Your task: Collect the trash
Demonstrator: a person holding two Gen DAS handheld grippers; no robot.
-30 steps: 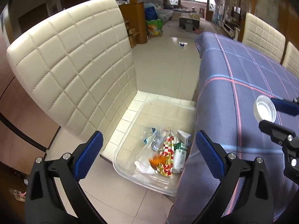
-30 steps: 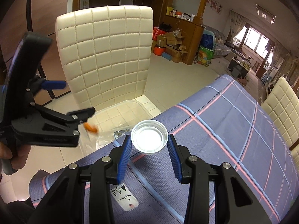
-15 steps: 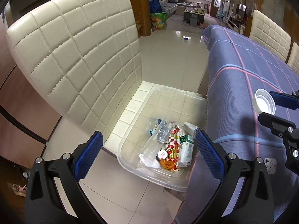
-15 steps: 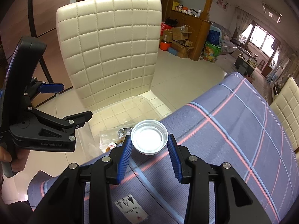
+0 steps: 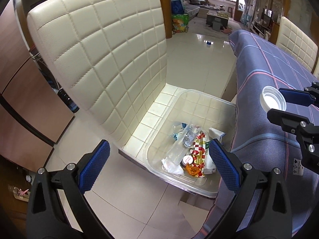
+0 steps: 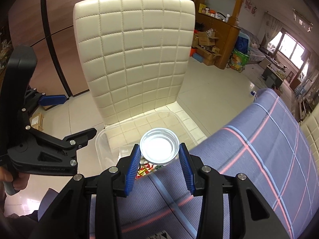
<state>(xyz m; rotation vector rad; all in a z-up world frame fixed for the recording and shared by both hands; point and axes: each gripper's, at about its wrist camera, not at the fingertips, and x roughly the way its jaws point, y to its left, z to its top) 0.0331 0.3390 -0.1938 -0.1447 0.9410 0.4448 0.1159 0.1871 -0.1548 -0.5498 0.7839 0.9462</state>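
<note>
From the left, we see our left tool with its blue pads spread wide and nothing between them, hanging over the floor beside a cream quilted chair. On that chair's seat sits one clear plastic bin, already carrying a small heap of rubbish: a crushed clear bottle, a red-and-white checked wrapper, an orange scrap and a white carton, the rest too jumbled to count.

Moving right, one white plastic lid is clenched by its rim between the two blue pads of our right tool, hollow side up and roughly level. It hangs right at the edge of the table, which is draped in a blue plaid cloth, with the bin's near corner showing just beneath and ahead of it.

The relation that counts, as we judge it: the bin lies forward and below the lid, toward the chair back, so the right hand, the one nearer and already loaded, needs only a short carry outward before letting go. A round lid has no long axis to align.

Counted: two tools, one lid, one bin, and at least two cream chairs.
</note>
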